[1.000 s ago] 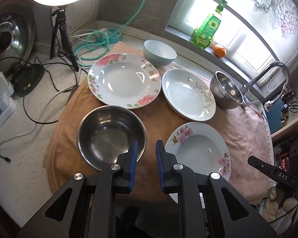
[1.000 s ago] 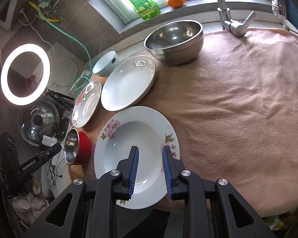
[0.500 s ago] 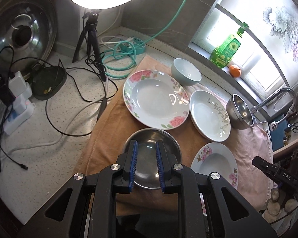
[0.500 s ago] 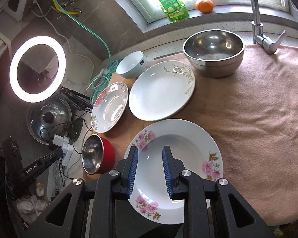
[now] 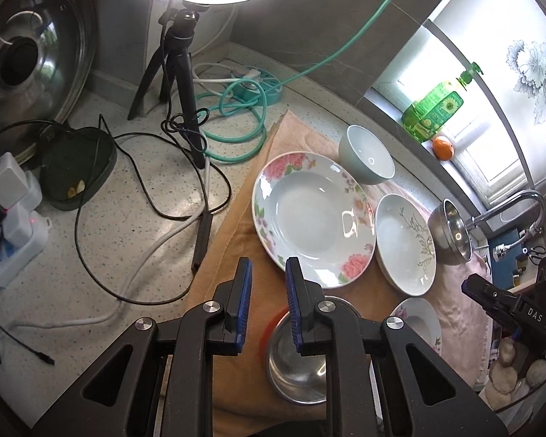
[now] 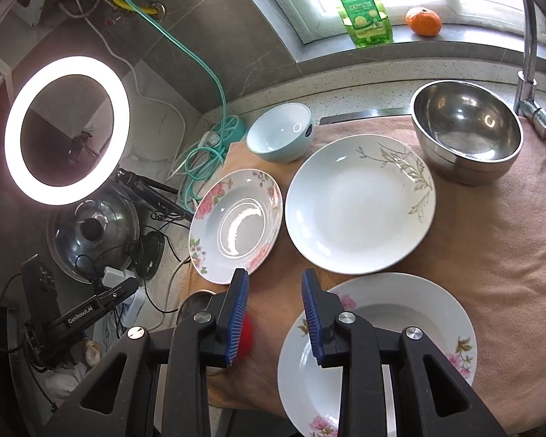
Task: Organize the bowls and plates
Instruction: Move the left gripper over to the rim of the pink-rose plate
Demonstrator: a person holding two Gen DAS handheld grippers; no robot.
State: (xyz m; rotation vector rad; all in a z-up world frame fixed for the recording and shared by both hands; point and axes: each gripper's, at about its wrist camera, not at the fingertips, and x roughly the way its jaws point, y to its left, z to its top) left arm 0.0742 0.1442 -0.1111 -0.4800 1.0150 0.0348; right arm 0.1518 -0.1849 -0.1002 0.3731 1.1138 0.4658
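Left gripper (image 5: 268, 268): jaws narrow, empty, above the red-sided steel bowl (image 5: 297, 364). Right gripper (image 6: 274, 282): jaws opening, empty, beside the pink-flowered white plate (image 6: 411, 324).

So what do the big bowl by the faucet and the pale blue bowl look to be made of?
The big bowl looks like stainless steel, polished: it mirrors the window and its surroundings. The pale blue bowl looks like glazed ceramic: opaque colour, white inside, small sharp highlights. Porcelain or stoneware cannot be told.
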